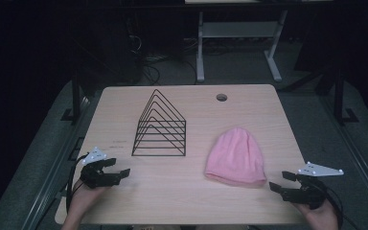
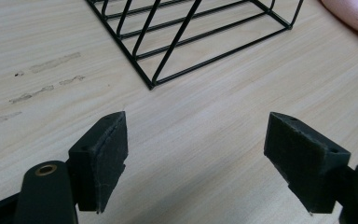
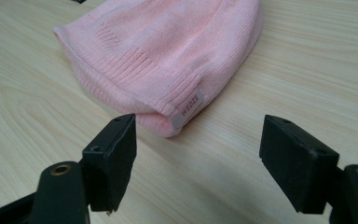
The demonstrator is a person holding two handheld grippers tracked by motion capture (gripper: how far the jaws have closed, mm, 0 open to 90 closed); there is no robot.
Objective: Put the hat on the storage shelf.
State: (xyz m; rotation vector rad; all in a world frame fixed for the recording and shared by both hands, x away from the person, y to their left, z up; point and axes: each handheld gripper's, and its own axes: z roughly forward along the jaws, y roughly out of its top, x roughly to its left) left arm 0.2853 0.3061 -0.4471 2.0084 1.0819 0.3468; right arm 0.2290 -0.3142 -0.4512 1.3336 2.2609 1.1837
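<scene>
A pink knit beanie (image 1: 236, 157) lies flat on the right half of the wooden table (image 1: 191, 201); its hem corner with a small white label (image 3: 189, 106) faces my right gripper (image 3: 198, 161). That gripper (image 1: 279, 181) is open, just right of the hem, with nothing between its fingers. A black wire rack (image 1: 161, 125) of triangular dividers stands mid-table. My left gripper (image 1: 118, 166) is open near the front left, and the rack's near corner (image 2: 152, 85) lies a short way beyond its fingertips (image 2: 196, 158).
A round cable hole (image 1: 222, 97) sits near the table's far edge. Faint scuff marks (image 2: 46, 77) mark the wood left of the rack. A white desk frame (image 1: 239, 33) and cables stand on the dark floor behind the table.
</scene>
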